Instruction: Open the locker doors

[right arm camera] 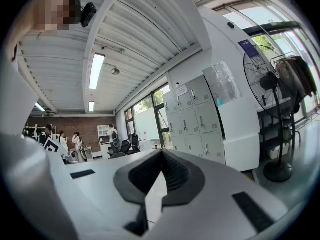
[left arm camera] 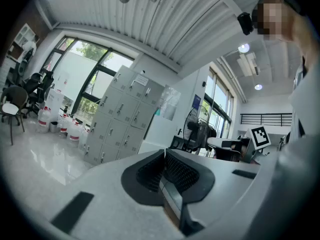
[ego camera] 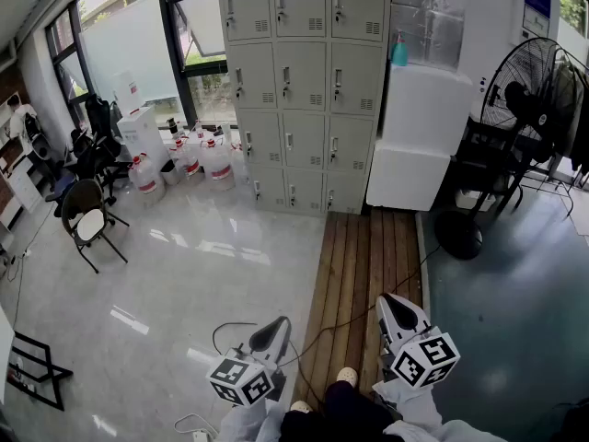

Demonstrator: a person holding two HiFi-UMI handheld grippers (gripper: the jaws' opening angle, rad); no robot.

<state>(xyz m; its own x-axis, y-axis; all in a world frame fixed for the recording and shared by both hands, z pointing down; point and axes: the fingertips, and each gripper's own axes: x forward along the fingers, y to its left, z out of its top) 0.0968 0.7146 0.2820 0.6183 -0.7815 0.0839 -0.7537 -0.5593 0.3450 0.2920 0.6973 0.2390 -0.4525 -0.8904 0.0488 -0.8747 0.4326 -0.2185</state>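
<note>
The grey lockers (ego camera: 302, 90) stood against the far wall, well apart from both grippers. Every door looked closed, though at that distance it was hard to be sure. The left gripper (ego camera: 276, 328) and right gripper (ego camera: 390, 304) pointed toward them, each with its jaws pressed together on nothing.

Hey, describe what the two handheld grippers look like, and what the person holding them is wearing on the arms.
Both the left gripper and the right gripper have pale grey, tapered shells with black ribbed pads inside the jaws. Each carries a white cube printed with black square markers. The sleeves behind them look white.
</note>
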